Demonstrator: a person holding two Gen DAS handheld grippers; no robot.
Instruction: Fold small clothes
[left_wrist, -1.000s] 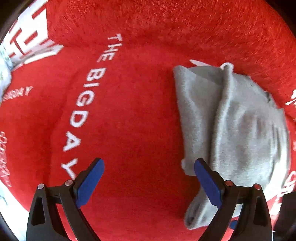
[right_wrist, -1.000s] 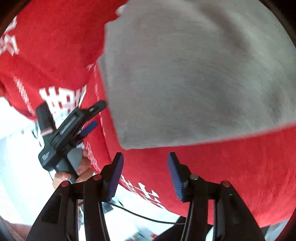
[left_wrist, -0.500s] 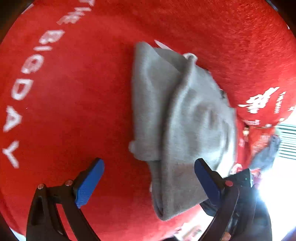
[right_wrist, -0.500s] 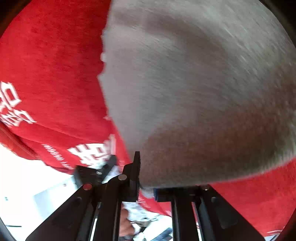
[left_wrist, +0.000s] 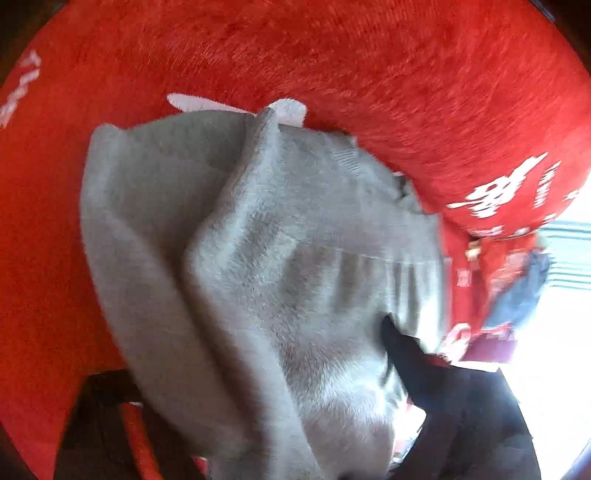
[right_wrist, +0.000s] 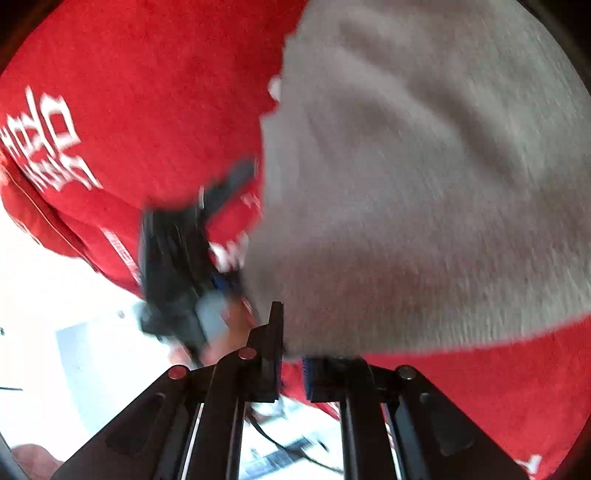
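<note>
A small grey fleece garment (left_wrist: 258, 240) lies bunched on a red blanket (left_wrist: 332, 55). In the left wrist view it fills the middle and drapes over my left gripper (left_wrist: 251, 369). The jaws are closing with the garment between them. The pads are hidden, and one dark finger (left_wrist: 402, 354) pokes out at the right, well apart from the other side. In the right wrist view my right gripper (right_wrist: 291, 354) is shut on the near edge of the grey garment (right_wrist: 406, 184). The blurred left gripper (right_wrist: 177, 266) sits at the garment's left edge.
The red blanket (right_wrist: 147, 92) carries white lettering and drops off at its edge onto a bright pale floor (right_wrist: 55, 295). A hand (right_wrist: 229, 325) holds the left gripper. A blue cloth item (left_wrist: 517, 295) lies beyond the blanket's right edge. A dark cable (right_wrist: 288, 446) runs below.
My left gripper swung right and down over the grey garment, whose folds now cover its fingers. My right gripper shut on the garment's near edge and stays shut.
</note>
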